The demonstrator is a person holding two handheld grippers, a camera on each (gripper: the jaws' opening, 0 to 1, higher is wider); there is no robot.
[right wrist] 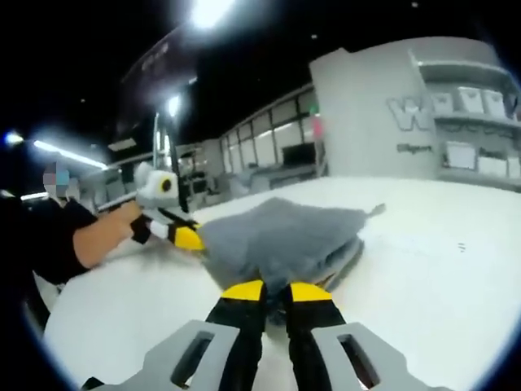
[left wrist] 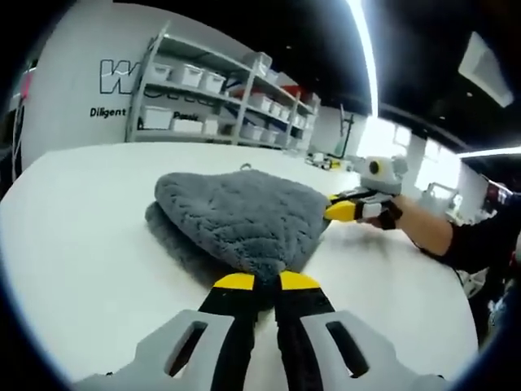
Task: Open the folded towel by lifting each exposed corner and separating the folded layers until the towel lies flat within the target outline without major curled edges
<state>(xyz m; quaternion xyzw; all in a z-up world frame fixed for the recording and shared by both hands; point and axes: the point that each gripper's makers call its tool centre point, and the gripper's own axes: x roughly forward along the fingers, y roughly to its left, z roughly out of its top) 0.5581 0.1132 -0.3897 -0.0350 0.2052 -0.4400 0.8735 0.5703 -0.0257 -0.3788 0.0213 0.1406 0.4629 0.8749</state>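
A grey fluffy towel (left wrist: 236, 216) lies folded on the white table (left wrist: 89, 244). Its top layer is raised off the lower layer, which stays flat beneath. My left gripper (left wrist: 267, 282) is shut on the near corner of that raised layer. My right gripper (left wrist: 343, 208) comes in from the right, shut on the neighbouring corner. In the right gripper view the towel (right wrist: 285, 236) rises in front of my right gripper (right wrist: 277, 290), whose yellow tips pinch its edge, and my left gripper (right wrist: 184, 236) pinches the corner at the left. A small hanging loop (right wrist: 376, 209) sticks out at the far edge.
Metal shelves with white bins (left wrist: 216, 98) stand behind the table against a lettered wall. A person's forearm (left wrist: 423, 230) reaches over the table's right side and also appears as a forearm (right wrist: 94, 236) at the left of the right gripper view. Bare tabletop (right wrist: 440, 261) surrounds the towel.
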